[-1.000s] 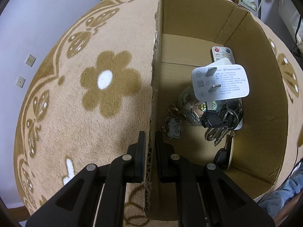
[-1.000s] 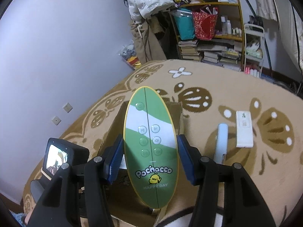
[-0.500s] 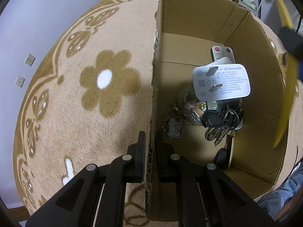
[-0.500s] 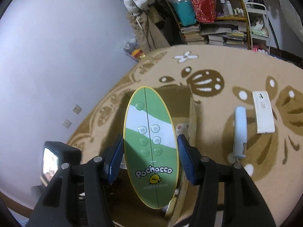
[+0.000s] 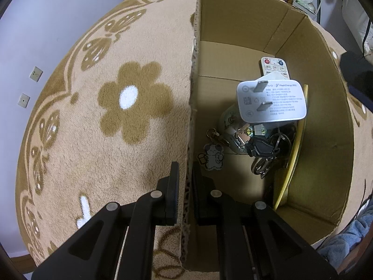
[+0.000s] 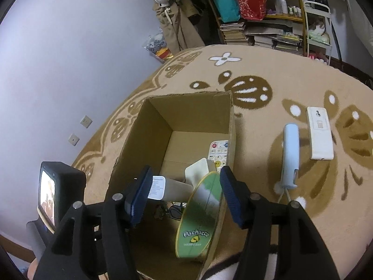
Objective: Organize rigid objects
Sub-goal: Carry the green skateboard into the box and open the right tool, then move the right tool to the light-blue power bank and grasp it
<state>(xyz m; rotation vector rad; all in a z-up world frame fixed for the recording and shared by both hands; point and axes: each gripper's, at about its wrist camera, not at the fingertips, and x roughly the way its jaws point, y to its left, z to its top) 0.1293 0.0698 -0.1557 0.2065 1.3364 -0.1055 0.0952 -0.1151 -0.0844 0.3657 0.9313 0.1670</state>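
Right wrist view, going left to right: left tongs are pinched narrow on the near left wall of the box, so that hand is busy steadying it. Inside the box sit the charger, keys and a remote, and the green oval board is leaning on edge against the right wall. Right tongs hang over the box spread wide, with nothing between the pads, so the board looks dropped off already.

What's left is out on the rug to the right of the box: a pale blue handle thing just beside it, then a white remote further right. Both lie with their long axis running near-to-far, roughly in line with the tongs' pointing direction. My guess is the right hand goes next, since it's nearer, swinging right and closing across the narrow width of the blue one.
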